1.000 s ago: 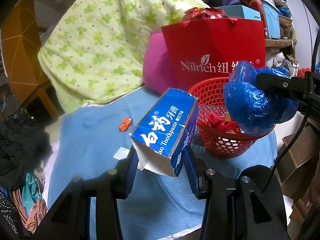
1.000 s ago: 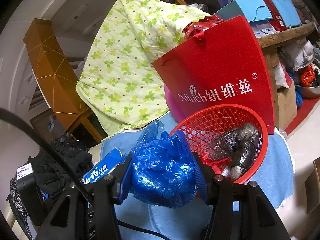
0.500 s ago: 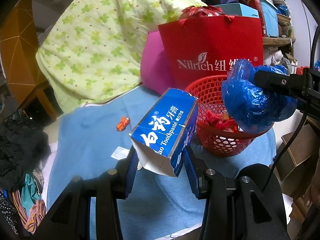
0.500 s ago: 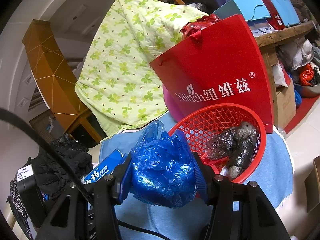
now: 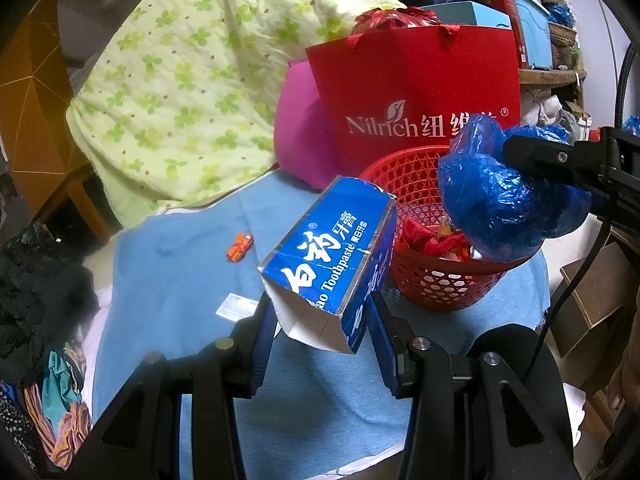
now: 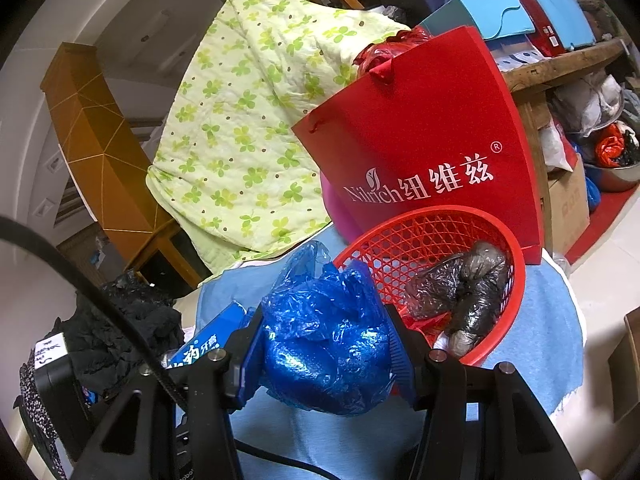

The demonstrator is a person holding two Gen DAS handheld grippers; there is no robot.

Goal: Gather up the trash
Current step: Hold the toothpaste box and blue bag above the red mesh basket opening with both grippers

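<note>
Below me lies a blue cloth (image 5: 168, 256) that covers the table, in a crowded room. Behind the red basket (image 5: 404, 172) stands a red paper bag (image 5: 420, 92) with white letters, and left of that bag I see a pink cushion (image 5: 300, 132) and a green flowered quilt (image 5: 180, 92). Shelves with boxes are behind the bag.

My left gripper (image 5: 320, 332) is clenched on a blue toothpaste box (image 5: 332, 252). The box is torn open at its near end, it is tilted, and its far end reaches near the left rim of the basket. My right gripper (image 6: 326, 356) grasps a crumpled blue plastic bag (image 6: 328, 340), shiny and wrinkled. From the left wrist view this bag hangs over the right part of the basket, above the rim.

Inside the basket lie a grey-black plastic bag (image 6: 460, 292) and some red wrappers (image 5: 432, 236). Left of the basket, on the cloth, lie a small orange wrapper (image 5: 239, 248) and a white paper scrap (image 5: 237, 306), both well apart from it. Dark clothes (image 5: 36, 284) are piled past the left edge of the cloth.
</note>
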